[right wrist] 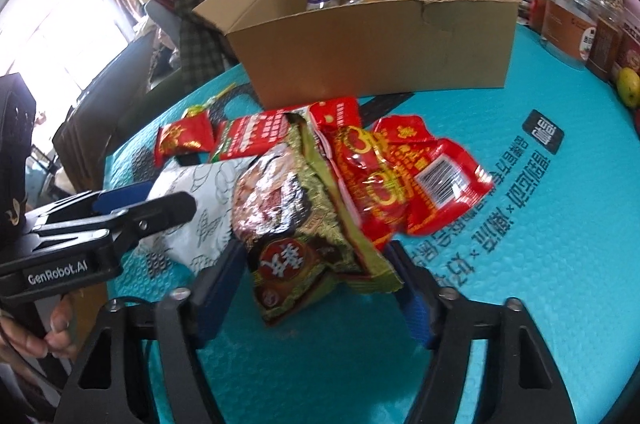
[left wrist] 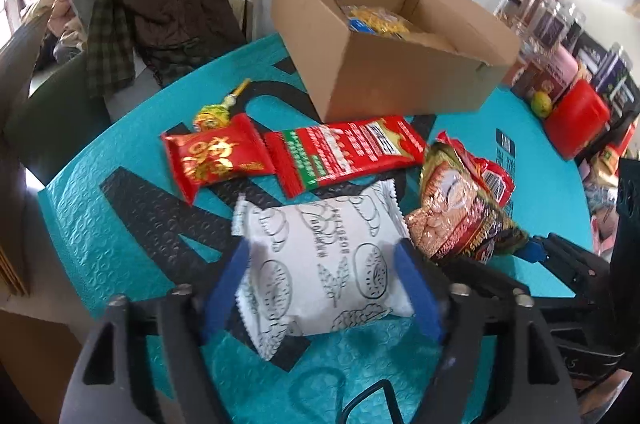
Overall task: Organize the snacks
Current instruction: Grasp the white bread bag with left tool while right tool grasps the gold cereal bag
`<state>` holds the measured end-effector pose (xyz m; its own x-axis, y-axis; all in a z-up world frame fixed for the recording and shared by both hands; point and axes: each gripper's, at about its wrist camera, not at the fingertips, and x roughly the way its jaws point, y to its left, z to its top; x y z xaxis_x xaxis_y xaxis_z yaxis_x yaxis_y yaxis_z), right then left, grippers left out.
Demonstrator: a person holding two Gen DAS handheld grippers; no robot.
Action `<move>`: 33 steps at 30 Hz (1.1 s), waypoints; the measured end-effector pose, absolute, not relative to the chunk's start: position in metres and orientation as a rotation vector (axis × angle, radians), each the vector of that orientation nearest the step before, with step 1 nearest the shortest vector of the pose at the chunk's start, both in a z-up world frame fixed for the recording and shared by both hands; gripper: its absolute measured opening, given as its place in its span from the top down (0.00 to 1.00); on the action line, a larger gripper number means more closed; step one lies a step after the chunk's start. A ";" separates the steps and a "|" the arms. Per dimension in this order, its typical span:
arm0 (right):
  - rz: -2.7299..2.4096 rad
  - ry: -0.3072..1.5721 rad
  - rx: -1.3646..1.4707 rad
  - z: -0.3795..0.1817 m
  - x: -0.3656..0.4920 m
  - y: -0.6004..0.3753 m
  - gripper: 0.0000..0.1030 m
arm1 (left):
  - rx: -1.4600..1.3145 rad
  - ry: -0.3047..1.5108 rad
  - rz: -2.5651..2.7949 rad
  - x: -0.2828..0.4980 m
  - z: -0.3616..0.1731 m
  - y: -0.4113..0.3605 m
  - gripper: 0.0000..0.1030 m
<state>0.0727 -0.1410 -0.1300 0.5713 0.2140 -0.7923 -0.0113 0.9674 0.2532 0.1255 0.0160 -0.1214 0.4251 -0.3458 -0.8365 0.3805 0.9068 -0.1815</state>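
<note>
A white snack packet (left wrist: 320, 248) with line drawings lies flat on the teal mat (left wrist: 100, 207). My left gripper (left wrist: 322, 258) is open and straddles it, one blue pad by each side. A green-and-brown snack packet (right wrist: 296, 224) sits between the blue pads of my right gripper (right wrist: 316, 264), and both pads touch its sides. A crinkled red packet (right wrist: 404, 175) leans on it. Beyond lie a small red packet (left wrist: 212, 155), a long red-and-green packet (left wrist: 340, 147) and a yellow lollipop (left wrist: 212, 115). The open cardboard box (left wrist: 400, 63) at the back holds several snacks.
Jars and boxes (left wrist: 560, 35) line the right edge, with a red container (left wrist: 580, 115) and a green fruit (left wrist: 541, 103). A chair piled with clothes (left wrist: 140, 3) stands beyond the table's left side. A hand (right wrist: 44, 328) holds the left gripper's handle.
</note>
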 end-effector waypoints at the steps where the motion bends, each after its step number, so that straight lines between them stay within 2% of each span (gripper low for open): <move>1: 0.137 0.952 0.237 -0.130 0.072 -0.142 0.40 | 0.053 1.035 -0.453 0.125 -0.122 0.013 0.18; 6: 0.146 0.931 0.260 -0.129 0.065 -0.149 0.62 | 0.152 1.033 -0.433 0.125 -0.129 -0.004 0.08; 14: 0.119 0.916 0.252 -0.124 0.048 -0.160 0.65 | 0.251 1.020 -0.381 0.122 -0.138 -0.014 0.06; 18: 0.100 0.917 0.247 -0.122 0.036 -0.167 0.65 | 0.205 1.004 -0.385 0.121 -0.136 -0.009 0.06; 21: 0.082 0.918 0.253 -0.122 0.029 -0.170 0.65 | 0.168 0.992 -0.406 0.118 -0.134 -0.005 0.14; 23: 0.075 0.917 0.261 -0.122 0.025 -0.173 0.65 | 0.199 0.981 -0.409 0.114 -0.134 -0.008 0.15; 33: 0.044 0.921 0.318 -0.123 0.000 -0.194 0.65 | 0.220 1.026 -0.541 0.077 -0.129 -0.038 0.16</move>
<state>-0.0003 -0.1938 -0.1227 0.6079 0.1727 -0.7750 0.0973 0.9525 0.2886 0.0771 -0.0378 -0.1295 0.4016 -0.3237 -0.8567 0.5242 0.8483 -0.0748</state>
